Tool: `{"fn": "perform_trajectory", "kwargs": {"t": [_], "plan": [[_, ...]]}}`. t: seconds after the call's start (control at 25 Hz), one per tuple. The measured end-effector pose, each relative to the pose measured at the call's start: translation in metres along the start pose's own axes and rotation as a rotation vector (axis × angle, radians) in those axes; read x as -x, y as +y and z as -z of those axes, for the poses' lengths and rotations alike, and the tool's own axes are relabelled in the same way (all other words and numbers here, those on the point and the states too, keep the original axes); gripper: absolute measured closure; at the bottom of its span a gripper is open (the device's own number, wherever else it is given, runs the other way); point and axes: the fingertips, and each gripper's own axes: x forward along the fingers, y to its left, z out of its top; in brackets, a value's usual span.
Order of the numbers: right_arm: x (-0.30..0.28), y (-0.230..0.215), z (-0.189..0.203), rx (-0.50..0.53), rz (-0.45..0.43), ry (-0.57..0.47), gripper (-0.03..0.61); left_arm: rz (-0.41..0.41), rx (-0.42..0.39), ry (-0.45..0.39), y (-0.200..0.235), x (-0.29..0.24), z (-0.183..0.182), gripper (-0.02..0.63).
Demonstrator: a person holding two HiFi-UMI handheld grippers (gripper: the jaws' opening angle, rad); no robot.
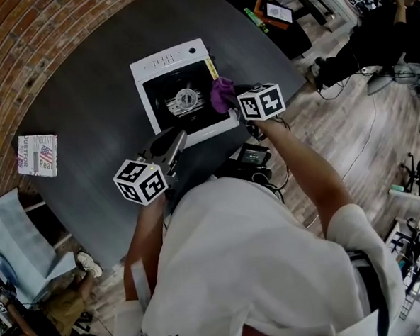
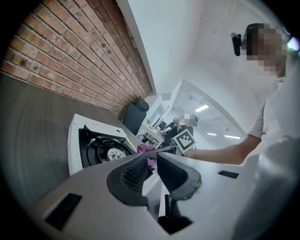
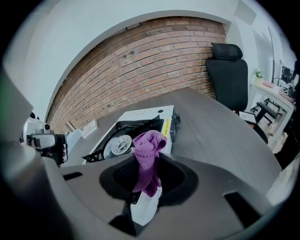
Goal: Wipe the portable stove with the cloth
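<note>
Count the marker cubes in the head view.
2. One cube on the left gripper, short of the stove; another on the right gripper, which holds the purple cloth.

The person is wearing a loose white short-sleeved T-shirt that is showing small dark print near one edge. The left gripper and right gripper are showing smooth grey bodies and dark fingers, each carrying a white cube of black square markers.
</note>
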Motion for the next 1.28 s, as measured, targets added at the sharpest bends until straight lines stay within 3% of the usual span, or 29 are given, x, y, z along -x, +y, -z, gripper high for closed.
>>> {"fn": "perform_trajectory", "kwargs": {"t": [0.64,0.96,1.28], "plan": [[0.016,-0.009,0.017,-0.018,0.019,0.04,0.472,0.038,0.006,0.005,-0.004,-0.001,0.002,0.551],[0.046,-0.028,0.018,0.031,0.071,0.017,0.472,0.063,0.025,0.036,-0.014,-0.007,0.016,0.551],[0.044,-0.064,0.013,0.116,0.027,-0.005,0.472,-0.027,0.016,0.023,-0.045,-0.026,0.024,0.551]]}}
